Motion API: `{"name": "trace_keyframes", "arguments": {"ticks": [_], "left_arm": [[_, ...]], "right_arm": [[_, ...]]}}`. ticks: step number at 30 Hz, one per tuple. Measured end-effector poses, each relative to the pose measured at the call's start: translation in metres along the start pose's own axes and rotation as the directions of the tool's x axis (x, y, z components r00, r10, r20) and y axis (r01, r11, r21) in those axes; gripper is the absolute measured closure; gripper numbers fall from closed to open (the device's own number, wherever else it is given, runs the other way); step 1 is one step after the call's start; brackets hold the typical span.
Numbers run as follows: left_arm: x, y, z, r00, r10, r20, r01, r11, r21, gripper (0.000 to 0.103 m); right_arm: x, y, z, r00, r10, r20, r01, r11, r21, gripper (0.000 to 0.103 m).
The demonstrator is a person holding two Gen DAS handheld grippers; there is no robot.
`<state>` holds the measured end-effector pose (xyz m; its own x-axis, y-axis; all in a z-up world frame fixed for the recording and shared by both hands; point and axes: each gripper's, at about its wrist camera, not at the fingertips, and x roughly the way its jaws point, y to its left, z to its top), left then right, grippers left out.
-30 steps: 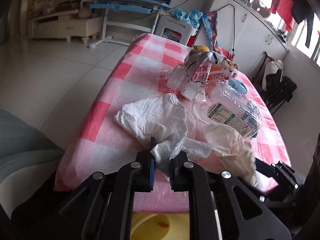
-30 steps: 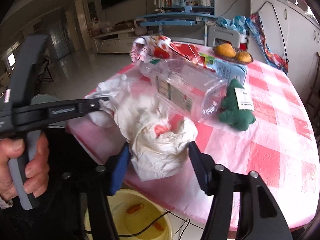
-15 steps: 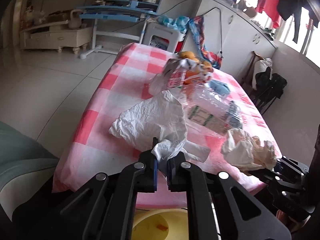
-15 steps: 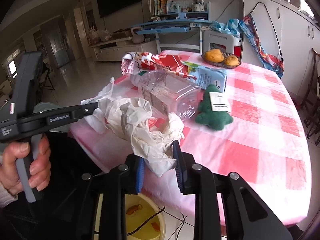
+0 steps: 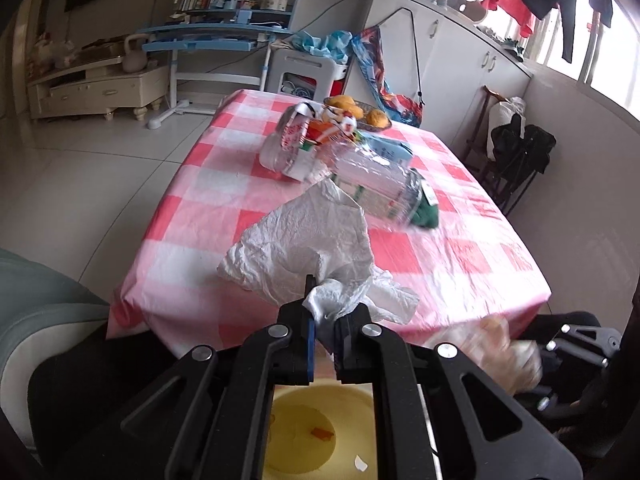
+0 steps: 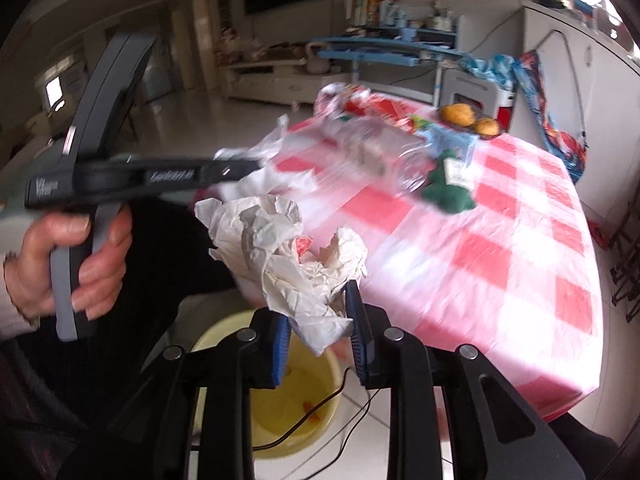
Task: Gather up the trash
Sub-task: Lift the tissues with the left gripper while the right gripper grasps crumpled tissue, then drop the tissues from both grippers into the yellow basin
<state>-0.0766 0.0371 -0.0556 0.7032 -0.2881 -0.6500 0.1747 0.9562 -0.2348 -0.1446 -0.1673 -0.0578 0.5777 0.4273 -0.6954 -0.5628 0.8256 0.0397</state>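
My left gripper is shut on a crumpled white tissue, lifted off the near edge of the pink checked table. My right gripper is shut on a crumpled wad of white paper with red stains, held past the table's near edge. Under both grippers stands a yellow bin with scraps in it. In the right wrist view a hand holds the left gripper with its tissue. A clear plastic bottle and snack wrappers lie on the table.
A green plush toy, a blue carton and a bowl of oranges sit further back on the table. A cable runs across the bin. White cabinets line the right wall; a black folded chair stands beside the table.
Both grippers have pulled back from the table toward the bin, carrying their paper. The right gripper's jaws closed from wide apart onto the paper wad.
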Motion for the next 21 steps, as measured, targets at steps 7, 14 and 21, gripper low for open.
{"name": "trace_keyframes", "arguments": {"ticks": [7, 14, 21], "left_arm": [[-0.013, -0.012, -0.014, 1.0, -0.005, -0.019, 0.005, 1.0, 0.03, 0.096], [-0.02, -0.018, -0.027, 0.999, -0.003, -0.048, 0.005, 0.999, 0.043, 0.096], [-0.007, -0.022, -0.052, 0.98, -0.02, -0.2, 0.029, 0.999, 0.04, 0.096]], "right_arm": [[0.009, 0.021, -0.021, 0.997, 0.03, -0.075, -0.034, 0.998, -0.051, 0.076], [0.017, 0.031, -0.027, 0.992, 0.036, -0.118, -0.045, 0.997, -0.069, 0.058], [0.012, 0.021, -0.028, 0.996, 0.013, -0.087, -0.014, 1.0, -0.013, 0.048]]}}
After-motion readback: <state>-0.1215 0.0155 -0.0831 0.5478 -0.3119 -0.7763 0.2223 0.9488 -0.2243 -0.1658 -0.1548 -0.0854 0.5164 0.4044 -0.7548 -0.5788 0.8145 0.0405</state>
